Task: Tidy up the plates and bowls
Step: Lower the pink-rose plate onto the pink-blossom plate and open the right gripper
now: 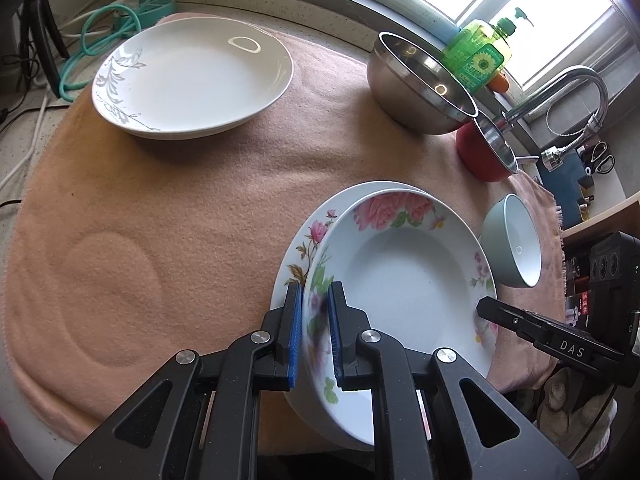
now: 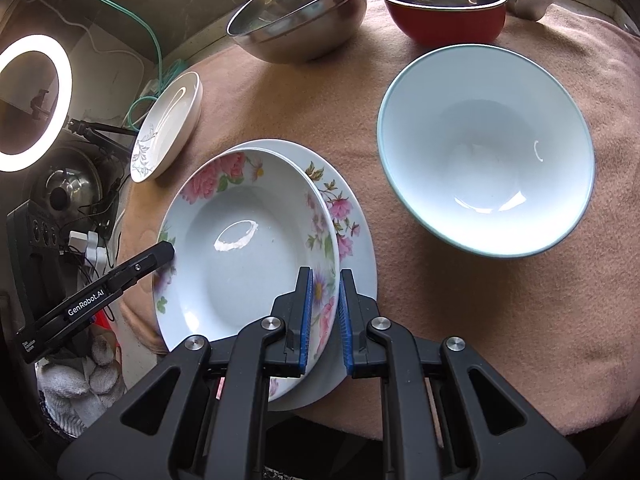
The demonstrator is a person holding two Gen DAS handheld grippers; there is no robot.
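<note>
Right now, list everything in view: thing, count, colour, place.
deep floral-rimmed plate: one, white with pink flowers, atop the flat plate, near edge
flat floral plate: one, white with pink flowers, underneath it
leaf-patterned plate: one, white with grey, far left
steel bowl: one, silver, far side
red-sided bowl: one, steel-lined, beside the steel bowl
pale blue-green bowl: one, white inside, right
towel: one, pink, under all
soap bottle: one, green, by window
left gripper: rim of the deep plate between its fingers
right gripper: same plate's opposite rim between its fingers
</note>
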